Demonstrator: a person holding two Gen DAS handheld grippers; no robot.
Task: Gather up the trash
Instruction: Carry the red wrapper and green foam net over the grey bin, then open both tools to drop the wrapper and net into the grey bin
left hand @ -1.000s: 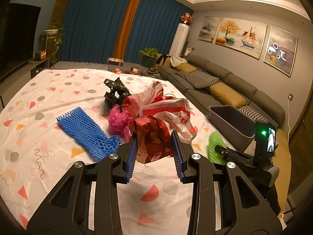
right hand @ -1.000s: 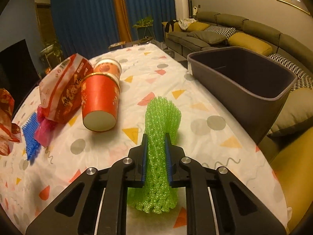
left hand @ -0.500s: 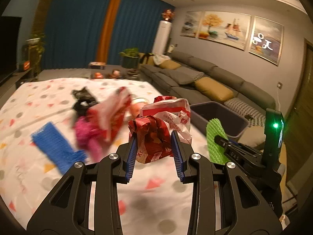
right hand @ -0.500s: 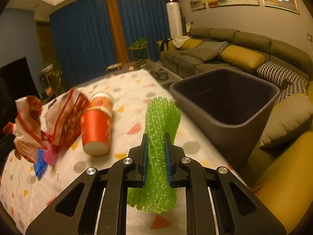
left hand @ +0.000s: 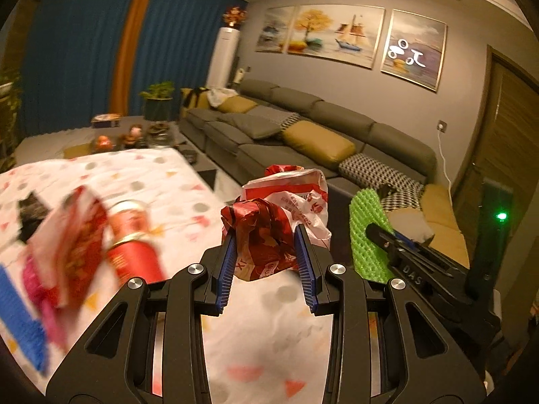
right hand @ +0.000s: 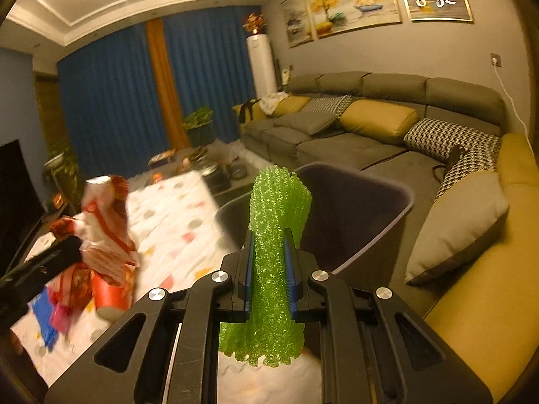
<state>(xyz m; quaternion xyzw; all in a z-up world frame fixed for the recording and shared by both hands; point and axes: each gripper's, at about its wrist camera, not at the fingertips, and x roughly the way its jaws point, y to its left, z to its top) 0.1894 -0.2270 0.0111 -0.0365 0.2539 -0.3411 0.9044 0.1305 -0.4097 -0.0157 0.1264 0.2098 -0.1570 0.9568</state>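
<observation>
My left gripper point(left hand: 265, 262) is shut on a crumpled red and white plastic bag point(left hand: 279, 222) and holds it above the table's right edge. My right gripper point(right hand: 268, 271) is shut on a green foam net sleeve point(right hand: 274, 245), lifted in front of the dark grey trash bin point(right hand: 370, 215). The sleeve point(left hand: 367, 235) and right gripper also show in the left wrist view. The bag point(right hand: 101, 229) shows at left in the right wrist view. A red paper cup point(left hand: 133, 245), a red snack bag point(left hand: 74, 245), a pink net point(left hand: 37, 279), a blue net point(left hand: 17, 320) and black trash point(left hand: 30, 212) lie on the table.
The table has a white cloth with coloured shapes point(left hand: 161, 175). A grey sofa with yellow and patterned cushions point(right hand: 387, 128) runs along the right, behind the bin. A low coffee table with items point(left hand: 134, 134) stands beyond the table.
Both grippers have lifted their loads off the table and swung right toward the bin. The table trash has slid left in both views.
</observation>
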